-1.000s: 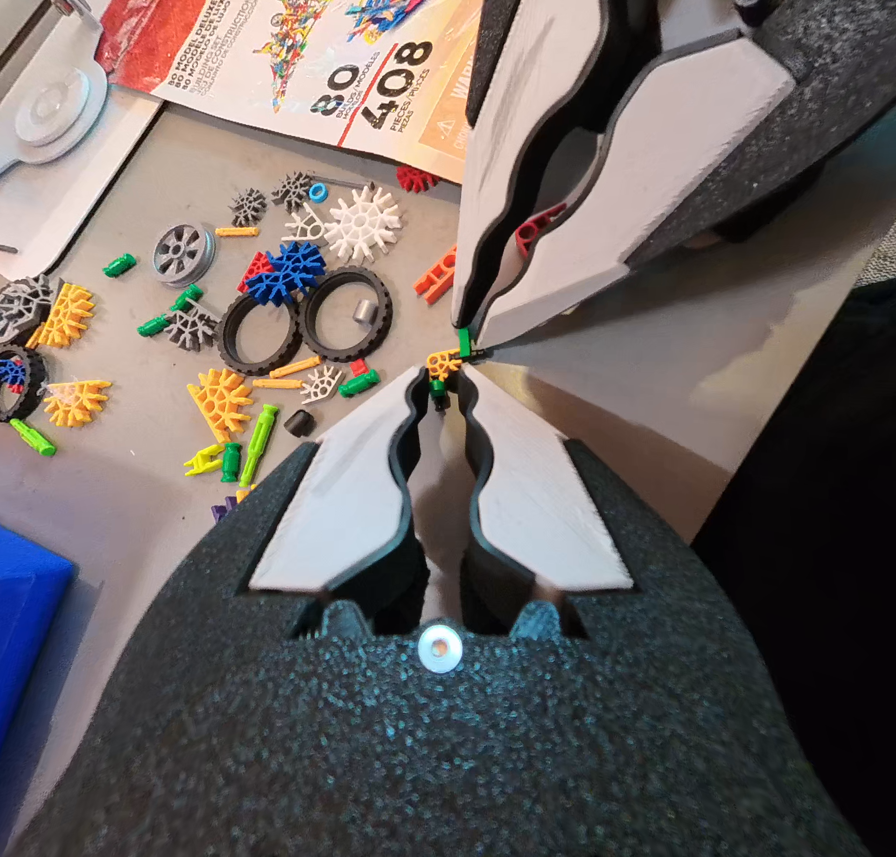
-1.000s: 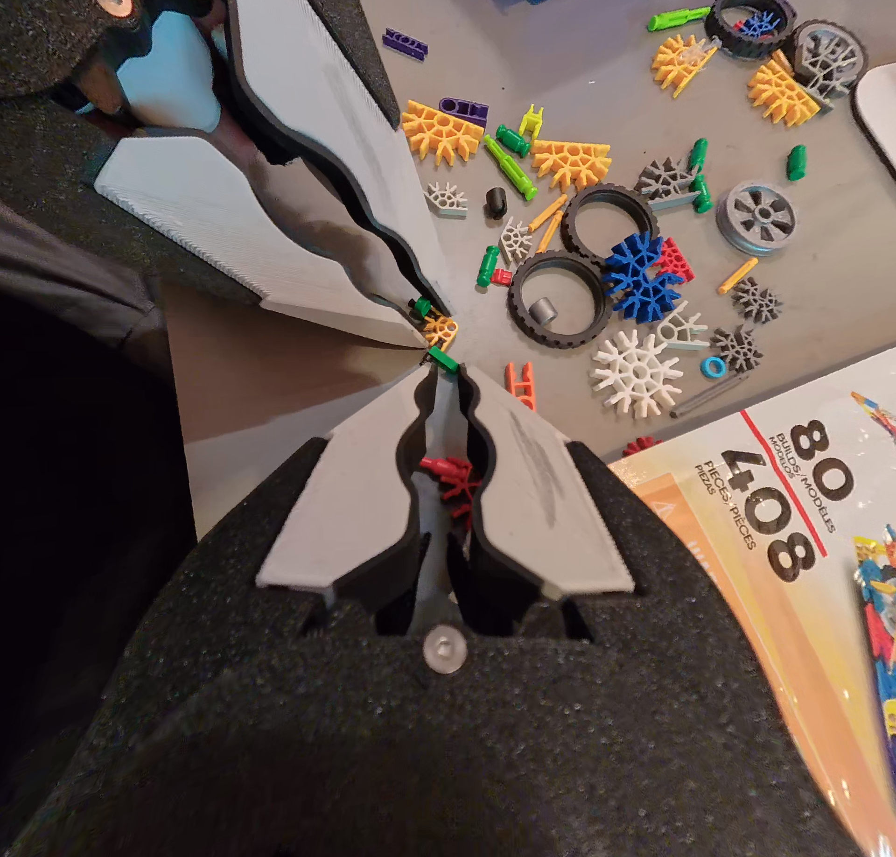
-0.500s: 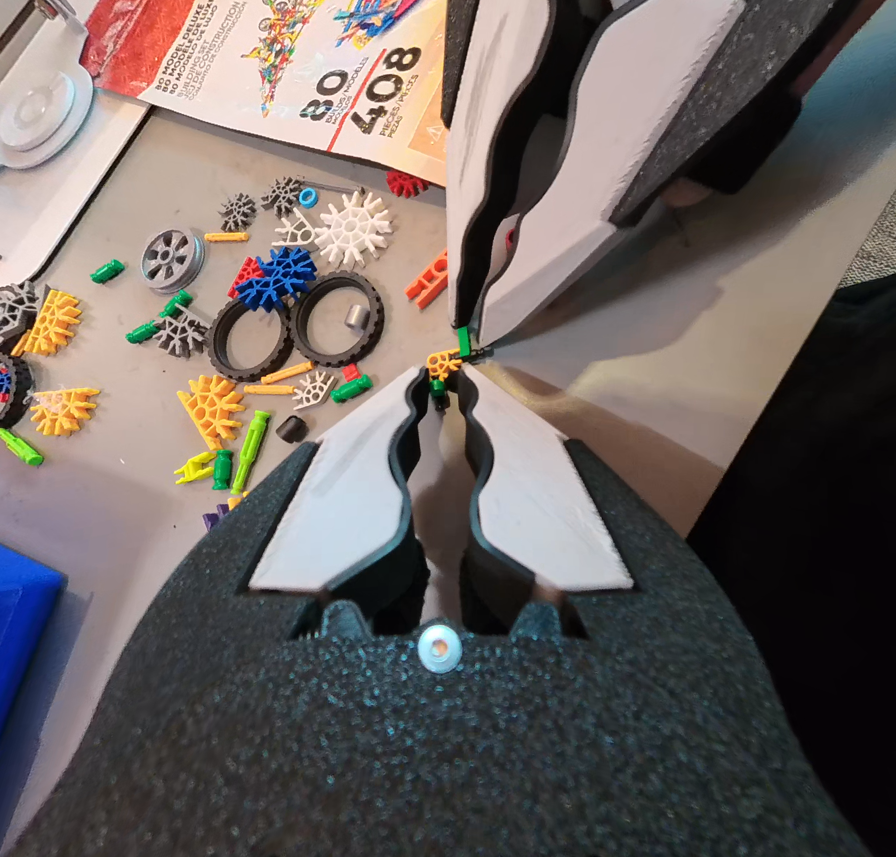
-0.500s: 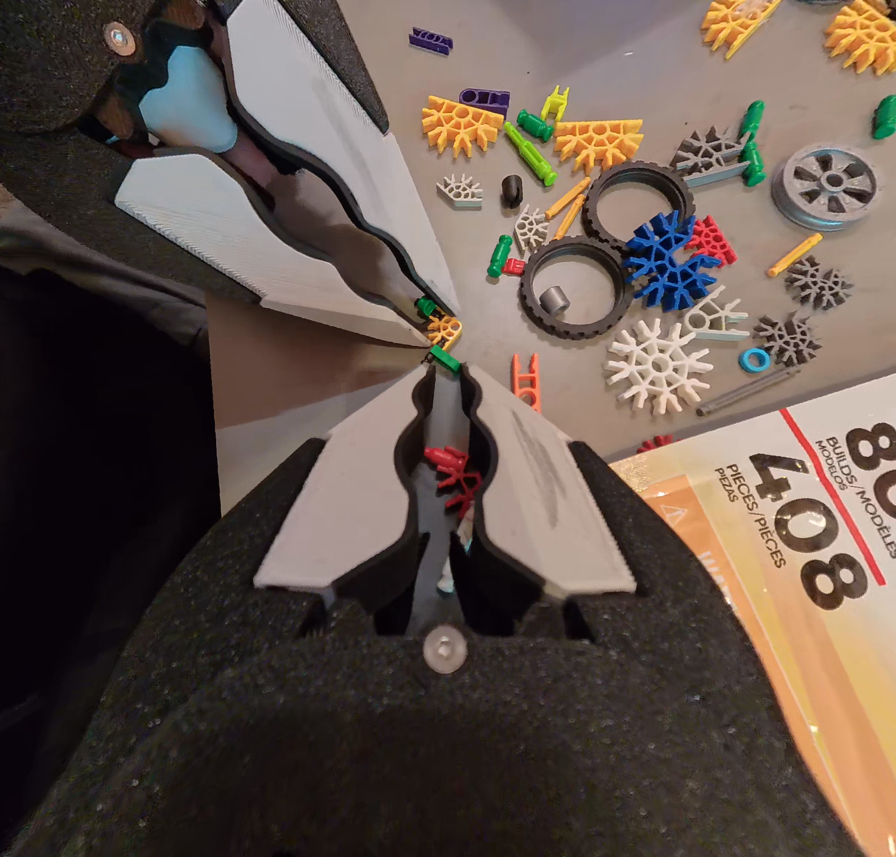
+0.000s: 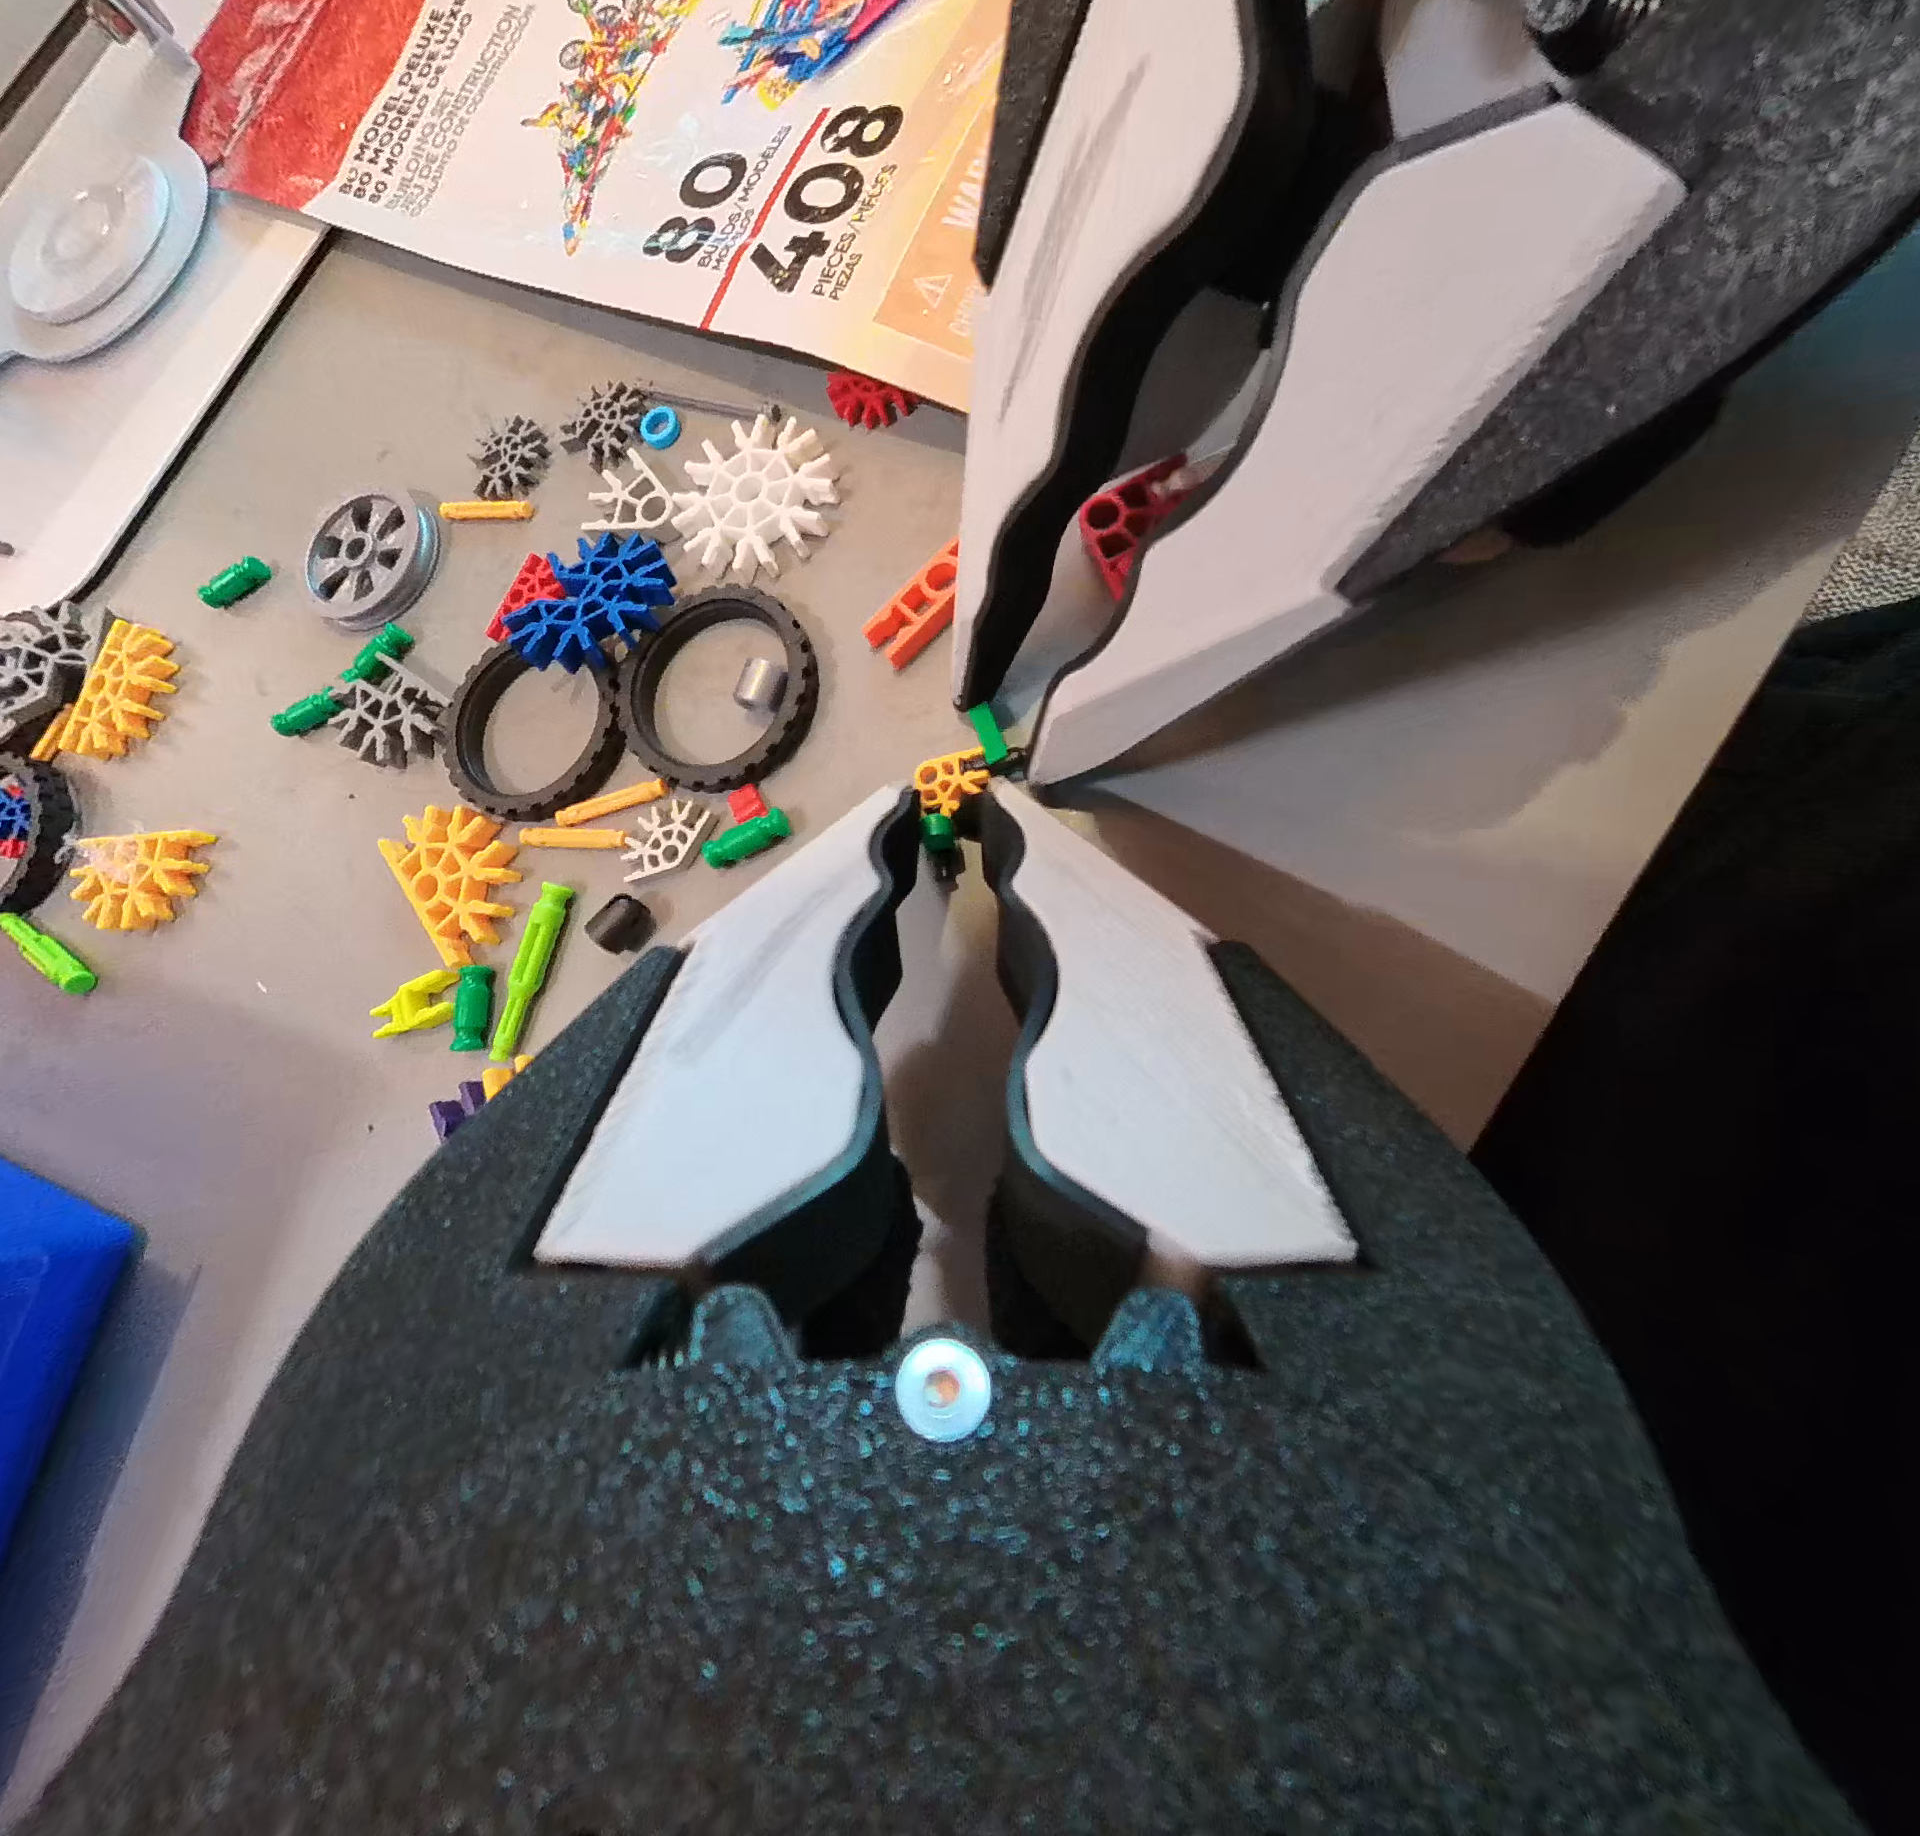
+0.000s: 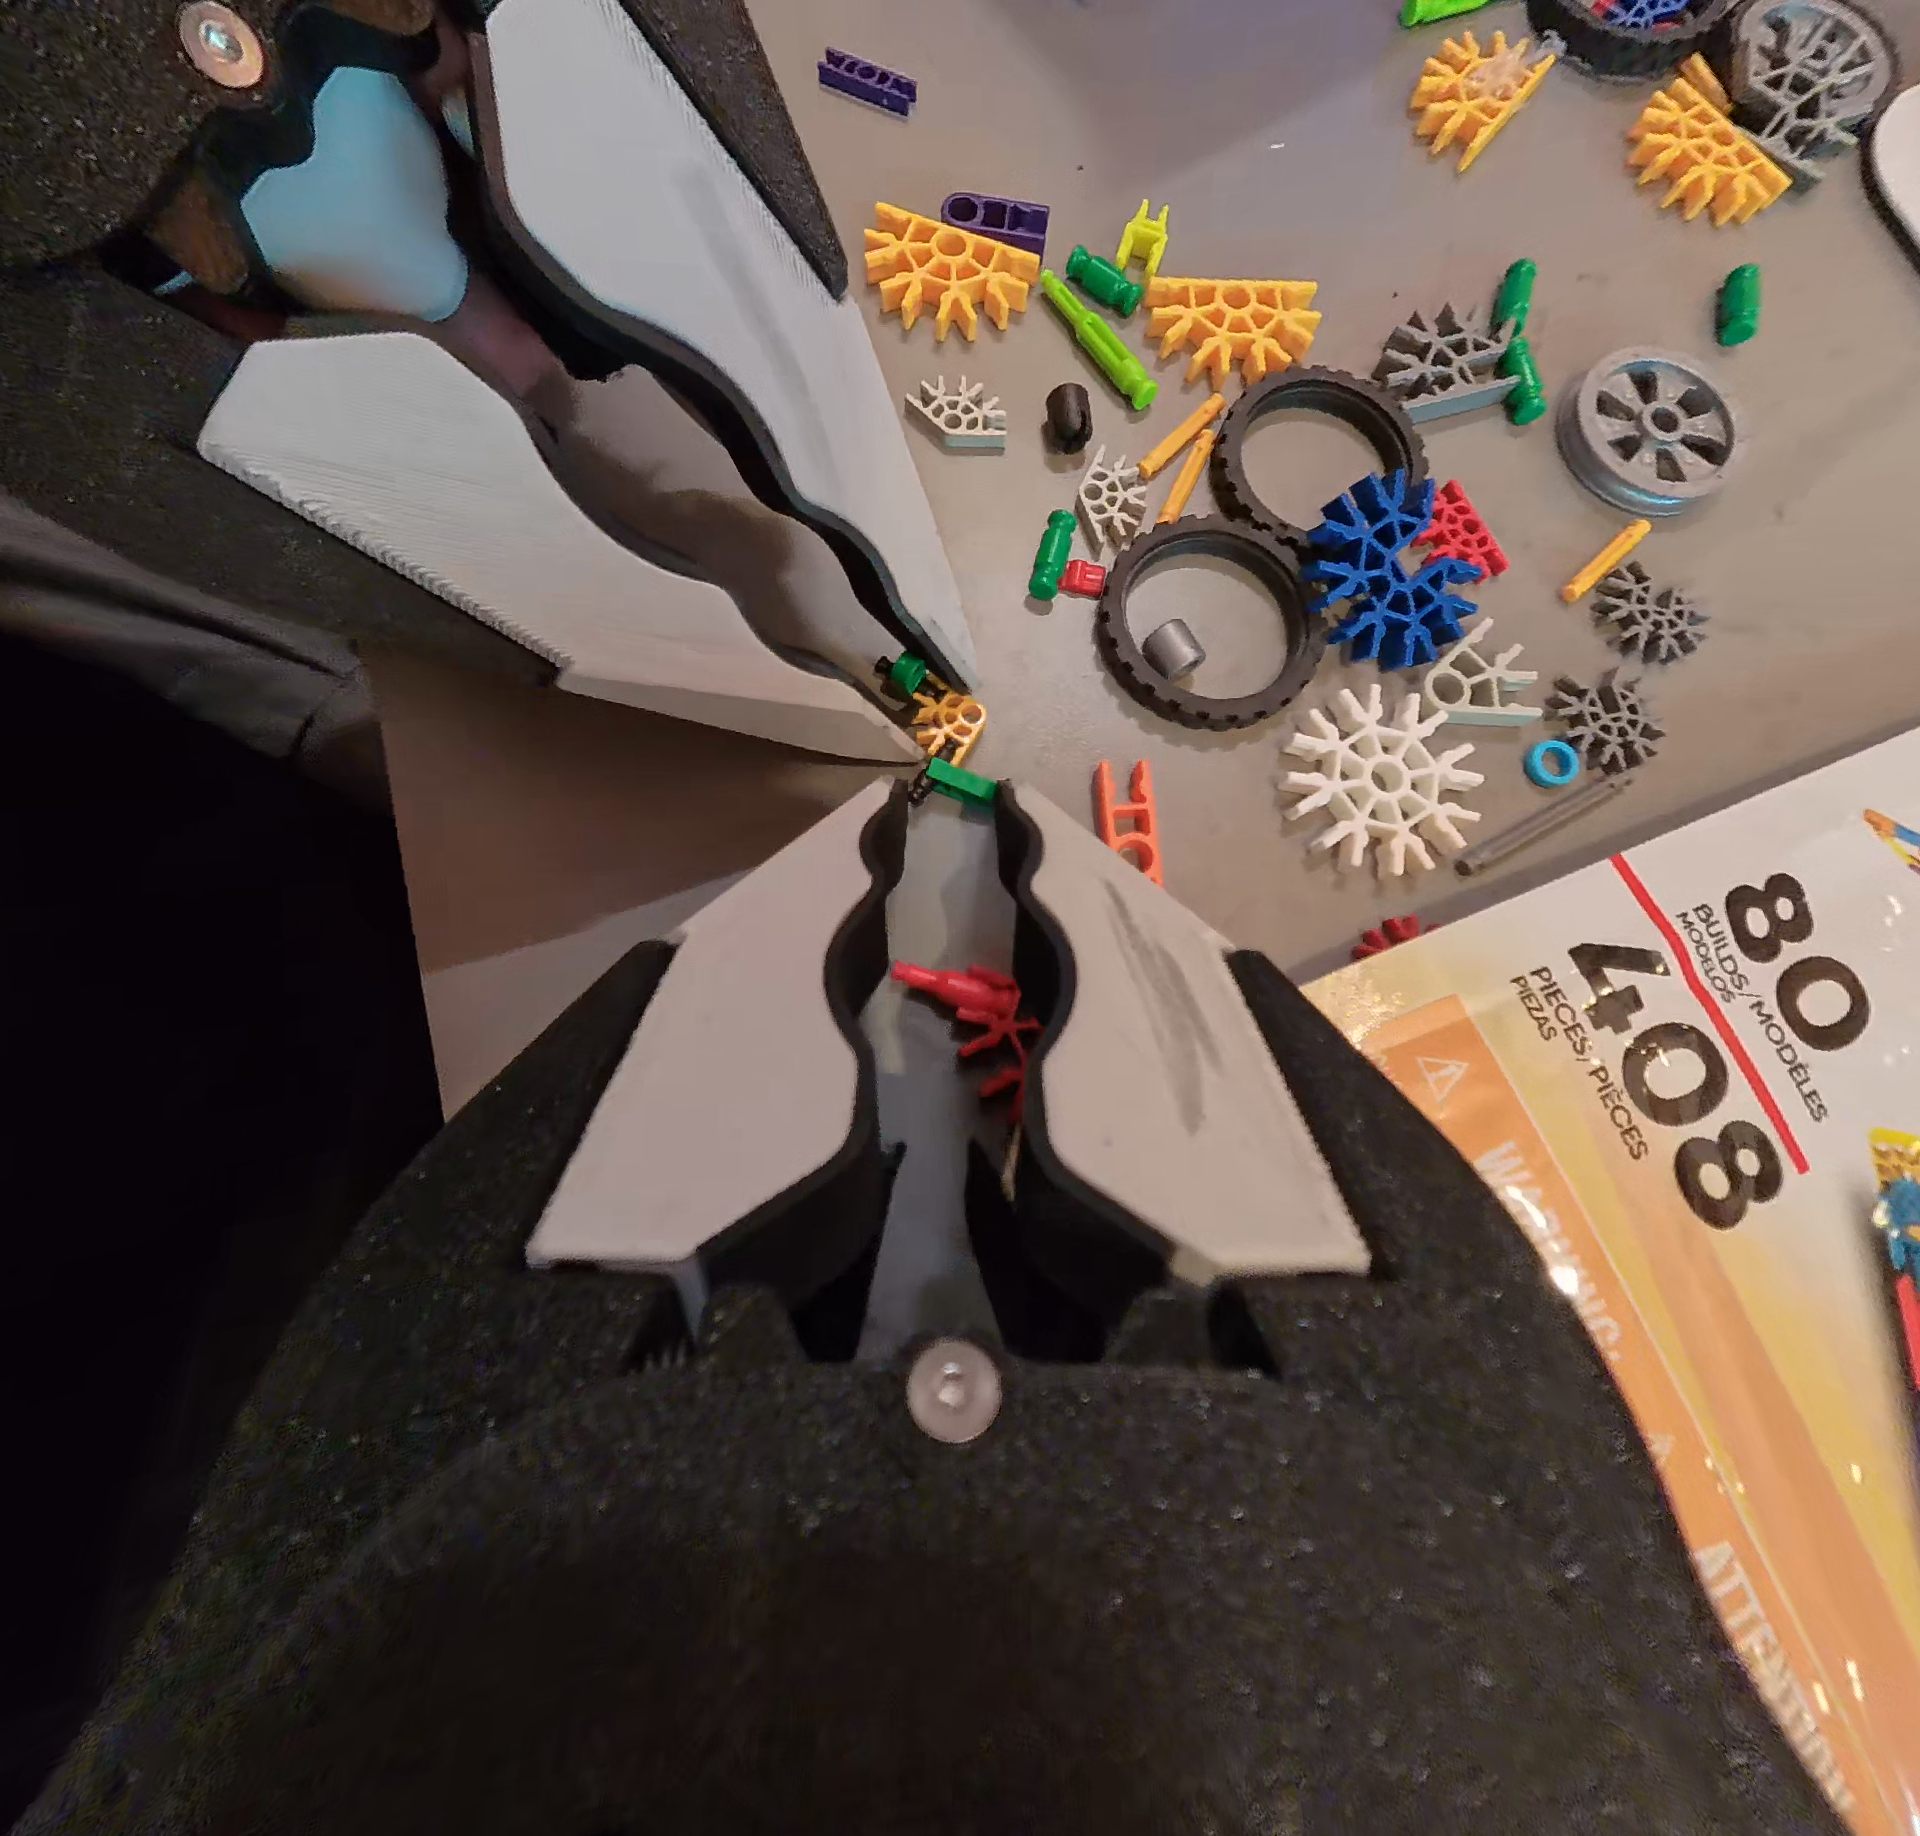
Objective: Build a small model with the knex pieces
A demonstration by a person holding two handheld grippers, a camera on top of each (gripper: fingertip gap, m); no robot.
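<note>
My left gripper [image 5: 943, 804] is shut on a small yellow connector [image 5: 948, 778] with a short dark green rod [image 5: 935, 830] stuck in it. My right gripper [image 6: 948, 794] is shut on a green rod [image 6: 961, 780] whose end meets the yellow connector [image 6: 954, 721]. The two grippers stand tip to tip just above the grey table [image 5: 312, 1007]. A red connector [image 6: 977, 1007] sits farther back between the right gripper's fingers, and it also shows in the left wrist view [image 5: 1127, 529]. The right gripper [image 5: 1003, 737] comes in from the upper right of the left wrist view.
Loose pieces lie to the left: two black tyres [image 5: 727, 690], a blue connector [image 5: 592, 602], a white snowflake connector [image 5: 753, 498], an orange piece [image 5: 914, 607], a grey wheel [image 5: 369, 560] and yellow fans [image 5: 447, 867]. A printed bag [image 5: 623, 103] lies behind, a blue box [image 5: 52, 1308] lies near left. My left and right fingertips are right by each other.
The right gripper tilted more upright half a second ago and has tilted back. Both grippers stay shut, tip to tip on the same pieces.
</note>
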